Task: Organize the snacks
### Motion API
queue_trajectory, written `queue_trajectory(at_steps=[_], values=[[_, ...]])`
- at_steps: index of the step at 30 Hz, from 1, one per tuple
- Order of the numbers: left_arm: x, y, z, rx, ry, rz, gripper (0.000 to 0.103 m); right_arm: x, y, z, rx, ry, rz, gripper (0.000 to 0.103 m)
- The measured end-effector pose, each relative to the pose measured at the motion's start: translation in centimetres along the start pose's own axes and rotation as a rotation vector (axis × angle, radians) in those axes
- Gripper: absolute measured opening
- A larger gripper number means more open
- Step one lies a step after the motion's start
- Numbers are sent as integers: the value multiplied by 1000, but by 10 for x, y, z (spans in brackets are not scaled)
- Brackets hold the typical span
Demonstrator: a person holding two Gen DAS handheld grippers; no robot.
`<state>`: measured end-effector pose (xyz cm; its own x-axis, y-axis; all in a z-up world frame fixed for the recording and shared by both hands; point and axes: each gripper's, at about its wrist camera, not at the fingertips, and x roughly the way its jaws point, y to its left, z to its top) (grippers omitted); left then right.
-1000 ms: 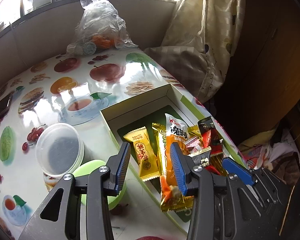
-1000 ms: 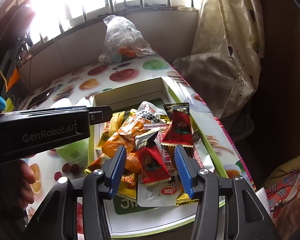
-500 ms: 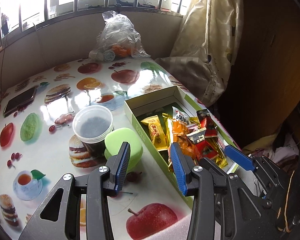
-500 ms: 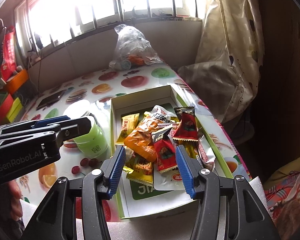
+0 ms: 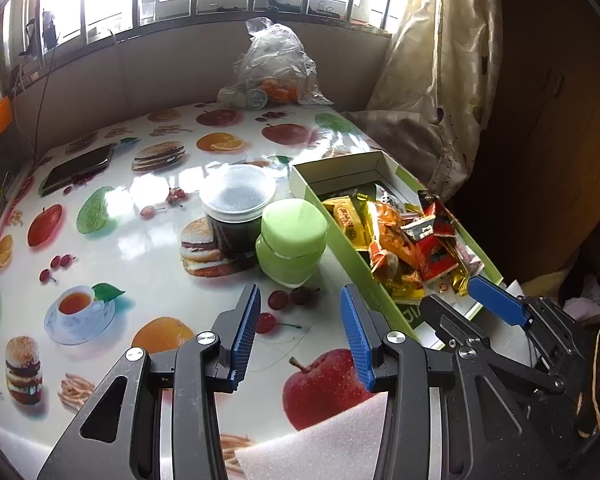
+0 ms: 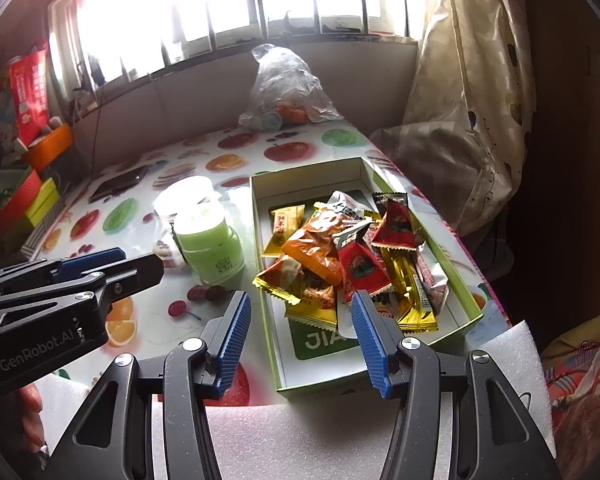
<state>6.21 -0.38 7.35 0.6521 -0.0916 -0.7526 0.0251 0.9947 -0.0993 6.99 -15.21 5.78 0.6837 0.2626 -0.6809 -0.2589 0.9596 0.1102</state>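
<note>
Looks like someone's living space at home

Fruit-and-burger print tablecloth [image 5: 148,240], barred window [image 6: 228,4] with a patterned curtain [image 5: 452,60], phone [image 5: 78,168] and a tied plastic bag [image 6: 288,88] just lying around.

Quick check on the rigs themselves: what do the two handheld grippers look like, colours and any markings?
Both match: the left gripper and right gripper have matte black linkage arms with silver pivot screws, and ribbed blue pads line the inner faces of the fingers. In the right wrist view, the left gripper's black body carries white "GenRobot.AI" lettering. No sleeves show.
</note>
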Motion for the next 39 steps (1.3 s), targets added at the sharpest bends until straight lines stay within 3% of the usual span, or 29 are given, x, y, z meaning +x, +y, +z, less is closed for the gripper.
queue_trajectory(at_steps=[7, 15, 29, 39], values=[[1, 11, -28, -8, 18, 69, 43, 2, 11, -16, -19, 22, 26, 52], [6, 20, -45, -33, 36, 92, 43, 9, 19, -30, -40, 46, 49, 52], [10, 53, -67, -134, 65, 158, 43, 4, 53, -41, -163, -16, 93, 54], [19, 64, -77, -156, 98, 163, 43, 28, 65, -48, -171, 55, 113, 54]])
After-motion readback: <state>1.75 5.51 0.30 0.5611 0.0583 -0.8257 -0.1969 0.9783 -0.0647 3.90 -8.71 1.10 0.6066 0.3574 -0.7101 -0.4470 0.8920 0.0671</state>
